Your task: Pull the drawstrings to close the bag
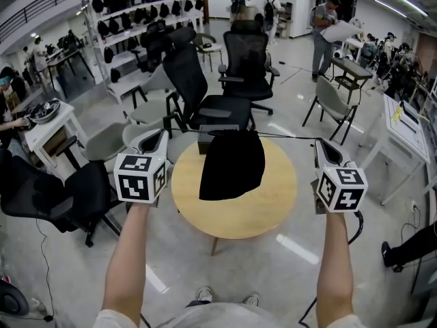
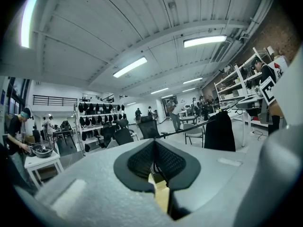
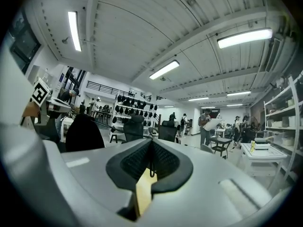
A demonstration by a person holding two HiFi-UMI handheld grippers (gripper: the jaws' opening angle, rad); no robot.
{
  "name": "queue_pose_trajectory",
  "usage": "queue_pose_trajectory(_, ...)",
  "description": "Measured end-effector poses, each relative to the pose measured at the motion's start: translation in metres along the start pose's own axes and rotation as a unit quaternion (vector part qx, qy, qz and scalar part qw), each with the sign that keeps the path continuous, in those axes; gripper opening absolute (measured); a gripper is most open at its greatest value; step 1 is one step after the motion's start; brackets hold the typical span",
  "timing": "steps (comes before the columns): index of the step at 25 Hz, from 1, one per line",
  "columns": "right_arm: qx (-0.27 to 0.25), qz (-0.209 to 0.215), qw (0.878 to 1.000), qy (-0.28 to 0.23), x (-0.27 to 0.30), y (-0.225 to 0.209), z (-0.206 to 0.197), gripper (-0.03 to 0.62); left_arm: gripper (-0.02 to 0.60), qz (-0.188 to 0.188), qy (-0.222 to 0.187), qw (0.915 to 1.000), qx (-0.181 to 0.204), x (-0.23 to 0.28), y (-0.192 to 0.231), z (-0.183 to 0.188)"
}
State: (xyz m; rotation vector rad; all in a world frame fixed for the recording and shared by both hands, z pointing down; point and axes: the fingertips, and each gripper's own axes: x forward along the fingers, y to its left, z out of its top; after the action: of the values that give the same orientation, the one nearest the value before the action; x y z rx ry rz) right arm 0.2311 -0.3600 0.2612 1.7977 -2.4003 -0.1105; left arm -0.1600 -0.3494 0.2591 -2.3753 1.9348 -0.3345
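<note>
The left gripper (image 2: pixel 154 150) has its jaws pressed together, pinching a thin black drawstring (image 2: pixel 189 126) in the seam of its ribbed pads; the right gripper (image 3: pixel 151 148) is clamped just as tight, with a small loop of the same cord caught low between its pads; the two are held well apart, one at either side of the round pale wooden table (image 1: pixel 273 210). The black fabric drawstring bag (image 1: pixel 232 164) hangs between them over the middle of the tabletop, reaching toward its far edge; it is narrower at the top, where the string runs taut; whether its bottom touches the wood cannot be told. Only the head view shows the tabletop, and a dark rectangular box (image 1: pixel 217 130) at its far edge behind the bag; only the gripper views show the cord nipped between the pads; each of them also catches the other gripper's marker cube (image 3: pixel 40 92) beyond the hanging bag.
</note>
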Motion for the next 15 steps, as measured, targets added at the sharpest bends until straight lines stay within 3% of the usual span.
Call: queue_pose_trajectory(15,0.008,-0.012,1.0,-0.008,-0.0055,0.0012,-0.0022,0.005,0.006,-0.004,-0.002,0.9997,-0.025,-0.0013,-0.0035,-0.0101)
